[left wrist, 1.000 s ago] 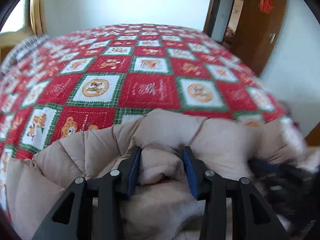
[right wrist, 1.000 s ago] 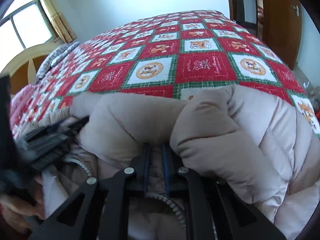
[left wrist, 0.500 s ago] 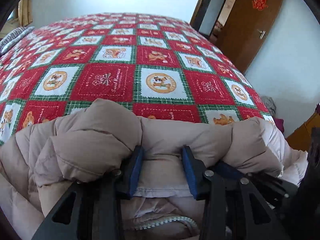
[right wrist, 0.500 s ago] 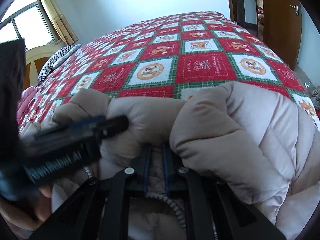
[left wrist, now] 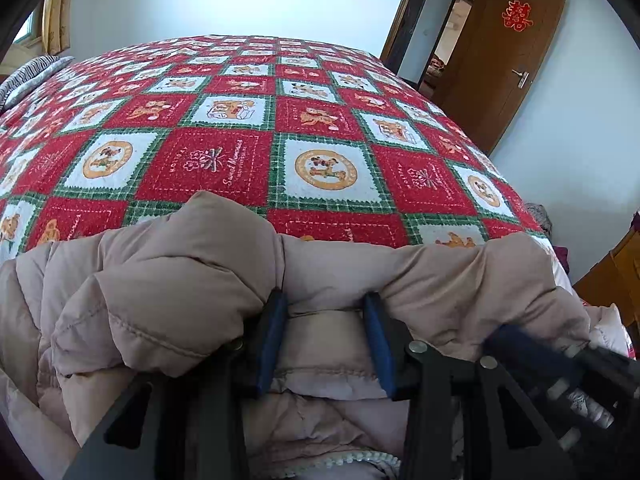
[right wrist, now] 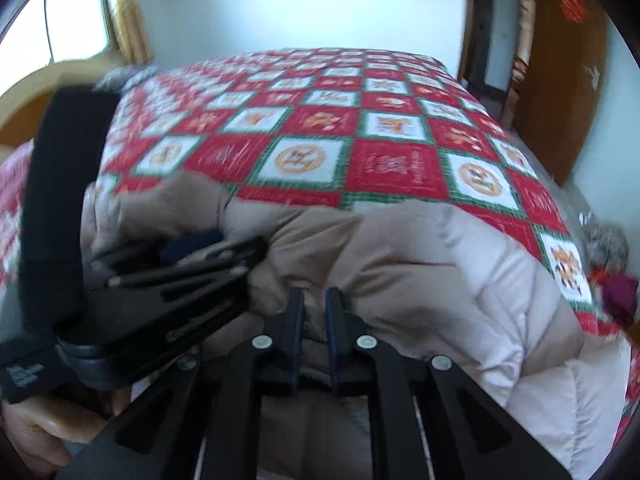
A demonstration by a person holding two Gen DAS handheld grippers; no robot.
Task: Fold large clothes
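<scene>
A beige quilted puffer coat [left wrist: 176, 280] lies bunched at the near edge of the bed; it also shows in the right wrist view [right wrist: 420, 256]. My left gripper [left wrist: 324, 308] has its blue-padded jaws apart around a thick fold of the coat and grips it. My right gripper [right wrist: 314, 300] is shut tight on a thin fold near the zipper. The two grippers sit close side by side: the right one shows at the left view's right edge [left wrist: 560, 364], the left one at the right view's left [right wrist: 180, 264].
A red, white and green patchwork bedspread [left wrist: 248, 152] covers the bed beyond the coat. A brown door [left wrist: 508, 56] stands open at the right. A striped pillow [left wrist: 24, 80] lies far left. A window [right wrist: 72, 12] is at the back left.
Both grippers have carried the coat's edge forward over the bed, still holding it. The left gripper has swung right and come close beside the right one. The right view is now motion-blurred.
</scene>
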